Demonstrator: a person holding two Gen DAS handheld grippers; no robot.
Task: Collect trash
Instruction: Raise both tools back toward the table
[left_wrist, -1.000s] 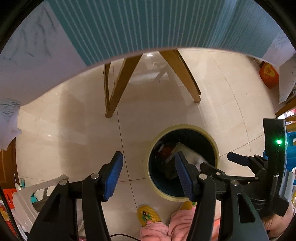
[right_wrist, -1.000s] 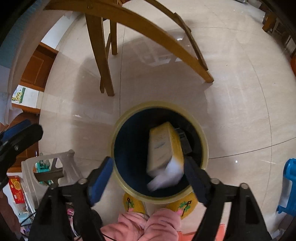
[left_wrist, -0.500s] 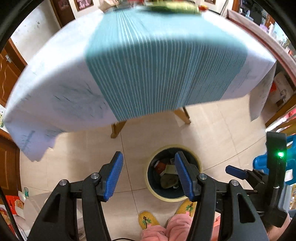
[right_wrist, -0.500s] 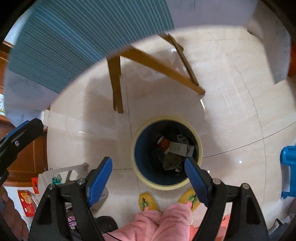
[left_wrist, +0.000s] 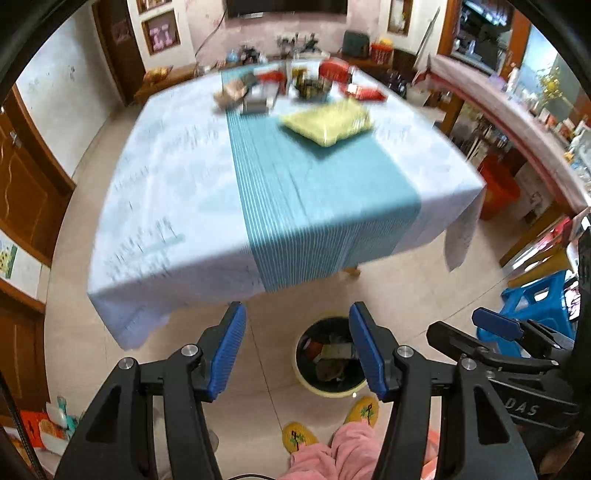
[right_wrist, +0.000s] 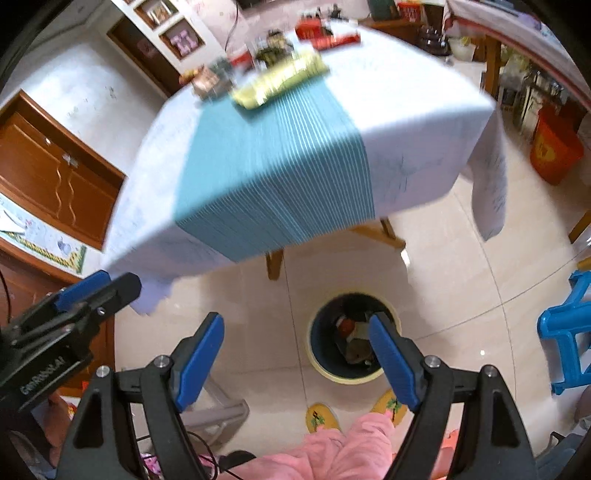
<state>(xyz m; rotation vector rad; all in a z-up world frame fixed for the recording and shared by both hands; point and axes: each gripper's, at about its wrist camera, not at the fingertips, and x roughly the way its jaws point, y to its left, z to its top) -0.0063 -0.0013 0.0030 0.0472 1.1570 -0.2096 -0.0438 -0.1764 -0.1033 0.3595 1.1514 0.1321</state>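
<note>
Now both grippers are up high, and nothing is between their fingers. The left gripper (left_wrist: 297, 347) has its fingers apart and empty. The right gripper (right_wrist: 297, 360) has its fingers spread even wider, empty too.

The bin (left_wrist: 328, 356) sits on the floor at the bottom middle of both pictures, just past the fingertips, with trash already inside. The next trash looks to be the yellow bag (left_wrist: 327, 120) on the table (left_wrist: 177, 192). It lies in the upper middle of the left view, well apart from the fingers, far up and ahead of them. Its long side runs across the picture, tilted a bit.

In the right view the bag (right_wrist: 280, 79) sits upper middle too. I can't tell which gripper is nearer.
</note>
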